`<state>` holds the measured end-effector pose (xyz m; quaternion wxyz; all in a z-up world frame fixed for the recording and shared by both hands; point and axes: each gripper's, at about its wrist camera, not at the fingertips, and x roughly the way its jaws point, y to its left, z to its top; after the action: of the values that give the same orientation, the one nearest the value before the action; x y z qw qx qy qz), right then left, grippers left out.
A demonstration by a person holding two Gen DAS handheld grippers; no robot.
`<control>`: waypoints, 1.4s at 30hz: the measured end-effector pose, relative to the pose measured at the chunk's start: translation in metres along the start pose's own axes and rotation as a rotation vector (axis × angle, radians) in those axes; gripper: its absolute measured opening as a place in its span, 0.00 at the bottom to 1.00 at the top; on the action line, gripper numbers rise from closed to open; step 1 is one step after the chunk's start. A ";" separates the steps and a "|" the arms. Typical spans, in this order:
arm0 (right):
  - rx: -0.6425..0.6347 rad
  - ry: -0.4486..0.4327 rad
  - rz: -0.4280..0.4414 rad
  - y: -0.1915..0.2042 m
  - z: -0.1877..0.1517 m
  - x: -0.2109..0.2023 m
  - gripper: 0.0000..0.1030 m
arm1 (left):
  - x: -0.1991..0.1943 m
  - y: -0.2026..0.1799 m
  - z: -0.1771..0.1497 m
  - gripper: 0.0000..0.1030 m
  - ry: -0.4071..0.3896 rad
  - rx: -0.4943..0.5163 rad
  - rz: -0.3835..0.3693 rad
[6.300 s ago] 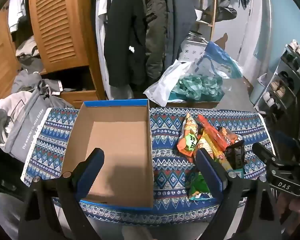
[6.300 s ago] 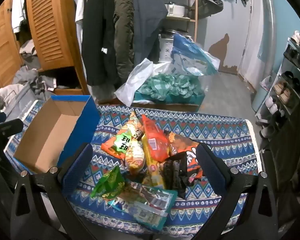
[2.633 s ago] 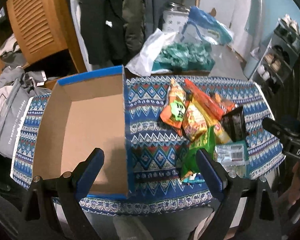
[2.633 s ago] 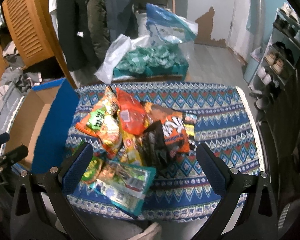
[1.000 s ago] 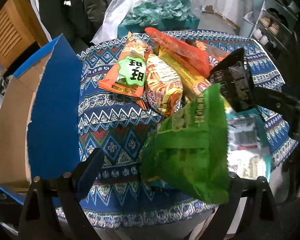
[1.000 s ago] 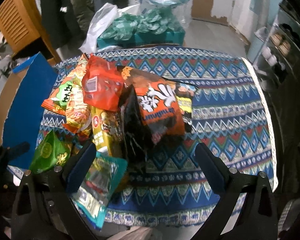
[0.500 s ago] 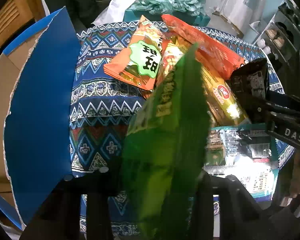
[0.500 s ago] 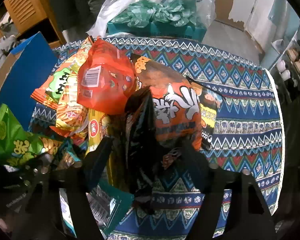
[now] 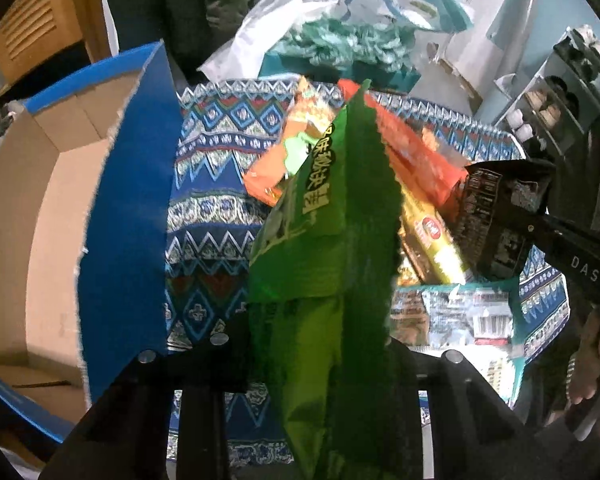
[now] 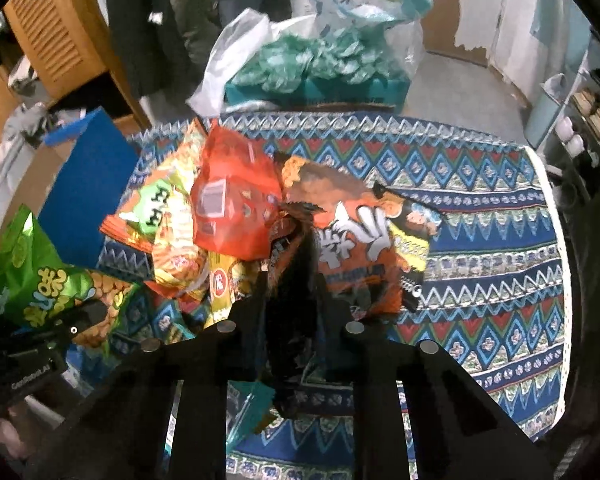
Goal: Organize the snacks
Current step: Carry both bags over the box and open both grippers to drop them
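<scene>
Both wrist views, snacks partly lifted from the table. My left gripper (image 9: 320, 344) was closed on the green bag (image 9: 332, 240), which stood up on edge in front of the lens, near the table's front edge and just right of the cardboard box (image 9: 40, 216). My right gripper (image 10: 292, 320) was clamped on the black bag (image 10: 296, 292) at the near side of the snack pile (image 10: 228, 208), which lay across the middle of the patterned tablecloth (image 10: 480, 272). The box sat at the table's left edge, its blue wall (image 9: 128, 200) rising between the green bag and the hollow inside. I judged the main risks as follows: the green bag was pinched low, so its tall free end could catch the blue wall on the way over and twist out of the jaws; the black bag touched the orange bag (image 10: 352, 236), which could be dragged off the pile; slippery foil could slide under a thin pinch
</scene>
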<state>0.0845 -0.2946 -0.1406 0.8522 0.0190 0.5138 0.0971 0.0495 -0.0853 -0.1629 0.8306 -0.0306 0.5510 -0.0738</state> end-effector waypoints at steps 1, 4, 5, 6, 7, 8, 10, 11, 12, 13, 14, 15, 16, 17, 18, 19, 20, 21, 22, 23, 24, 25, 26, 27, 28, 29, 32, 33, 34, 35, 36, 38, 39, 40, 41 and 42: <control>0.002 -0.010 -0.008 -0.001 0.002 -0.003 0.18 | -0.003 0.000 0.001 0.31 -0.007 0.001 -0.002; 0.004 -0.041 -0.020 -0.001 0.005 -0.015 0.17 | -0.010 0.001 0.005 0.31 -0.023 0.000 -0.013; 0.001 -0.053 -0.030 0.000 0.006 -0.019 0.17 | -0.013 0.001 0.005 0.31 -0.027 0.000 -0.016; -0.003 -0.065 -0.039 0.001 0.006 -0.023 0.17 | -0.015 0.001 0.006 0.31 -0.030 -0.001 -0.019; -0.003 -0.075 -0.043 0.001 0.007 -0.026 0.17 | -0.017 0.002 0.007 0.31 -0.035 -0.002 -0.021; -0.001 -0.092 -0.048 0.001 0.008 -0.031 0.17 | -0.019 0.002 0.007 0.31 -0.041 -0.003 -0.024; 0.001 -0.110 -0.048 0.002 0.011 -0.037 0.17 | -0.024 0.003 0.009 0.31 -0.053 -0.005 -0.028; 0.003 -0.121 -0.047 0.002 0.011 -0.040 0.17 | -0.027 0.004 0.010 0.31 -0.059 -0.006 -0.028; 0.006 -0.128 -0.044 0.002 0.012 -0.042 0.17 | -0.029 0.005 0.011 0.31 -0.067 -0.007 -0.029; 0.009 -0.133 -0.037 0.002 0.012 -0.045 0.17 | -0.032 0.006 0.012 0.31 -0.073 -0.008 -0.030; 0.013 -0.138 -0.027 0.003 0.013 -0.047 0.17 | -0.035 0.006 0.011 0.31 -0.080 -0.009 -0.031; 0.016 -0.142 -0.019 0.005 0.013 -0.050 0.17 | -0.039 0.007 0.012 0.31 -0.086 -0.010 -0.032; 0.015 -0.146 -0.012 0.007 0.014 -0.053 0.17 | -0.042 0.008 0.013 0.31 -0.091 -0.012 -0.034; 0.014 -0.148 -0.008 0.009 0.014 -0.054 0.17 | -0.045 0.009 0.014 0.31 -0.098 -0.012 -0.035; 0.011 -0.152 0.000 0.012 0.014 -0.057 0.17 | -0.048 0.010 0.014 0.31 -0.103 -0.013 -0.036; 0.008 -0.155 0.004 0.015 0.014 -0.058 0.17 | -0.051 0.011 0.014 0.31 -0.109 -0.013 -0.037; 0.002 -0.157 0.012 0.019 0.014 -0.061 0.17 | -0.054 0.011 0.015 0.31 -0.116 -0.012 -0.037; -0.002 -0.158 0.017 0.022 0.014 -0.062 0.17 | -0.057 0.012 0.014 0.31 -0.120 -0.011 -0.036; -0.006 -0.160 0.023 0.025 0.014 -0.064 0.17 | -0.060 0.013 0.015 0.31 -0.127 -0.011 -0.036; -0.008 -0.161 0.026 0.028 0.014 -0.065 0.17 | -0.061 0.014 0.015 0.31 -0.131 -0.010 -0.035; -0.011 -0.160 0.030 0.030 0.014 -0.066 0.17 | -0.064 0.015 0.015 0.31 -0.135 -0.009 -0.033; -0.012 -0.160 0.034 0.032 0.014 -0.067 0.17 | -0.066 0.016 0.015 0.31 -0.138 -0.010 -0.033; -0.013 -0.161 0.039 0.034 0.014 -0.068 0.17 | -0.068 0.017 0.015 0.31 -0.142 -0.010 -0.034; -0.016 -0.161 0.044 0.037 0.014 -0.069 0.17 | -0.071 0.019 0.015 0.31 -0.146 -0.012 -0.034; -0.019 -0.162 0.050 0.040 0.015 -0.071 0.17 | -0.073 0.020 0.015 0.31 -0.149 -0.014 -0.034; -0.022 -0.164 0.056 0.043 0.015 -0.072 0.17 | -0.075 0.022 0.016 0.31 -0.152 -0.017 -0.034; -0.032 -0.171 0.072 0.052 0.017 -0.076 0.17 | -0.083 0.029 0.017 0.31 -0.161 -0.031 -0.035; -0.036 -0.173 0.078 0.054 0.018 -0.077 0.17 | -0.086 0.031 0.018 0.31 -0.165 -0.036 -0.036; -0.039 -0.175 0.083 0.058 0.019 -0.077 0.17 | -0.088 0.033 0.017 0.31 -0.168 -0.040 -0.038; -0.042 -0.177 0.088 0.061 0.020 -0.078 0.17 | -0.091 0.036 0.018 0.31 -0.172 -0.045 -0.039; -0.047 -0.180 0.097 0.066 0.021 -0.079 0.18 | -0.094 0.038 0.017 0.31 -0.176 -0.049 -0.039; -0.055 -0.182 0.111 0.074 0.024 -0.080 0.17 | -0.101 0.046 0.018 0.31 -0.188 -0.062 -0.041; -0.060 -0.182 0.118 0.078 0.026 -0.080 0.17 | -0.103 0.048 0.018 0.31 -0.192 -0.066 -0.041; -0.063 -0.183 0.122 0.081 0.027 -0.080 0.17 | -0.105 0.052 0.018 0.31 -0.197 -0.072 -0.041; -0.069 -0.184 0.129 0.085 0.028 -0.080 0.17 | -0.107 0.055 0.018 0.31 -0.200 -0.078 -0.039; -0.077 -0.185 0.135 0.091 0.031 -0.080 0.17 | -0.110 0.058 0.018 0.31 -0.203 -0.085 -0.040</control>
<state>0.0617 -0.2181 -0.0444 0.8876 0.0298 0.4263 0.1718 0.0297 -0.0109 -0.0635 0.8785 -0.0839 0.4659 -0.0634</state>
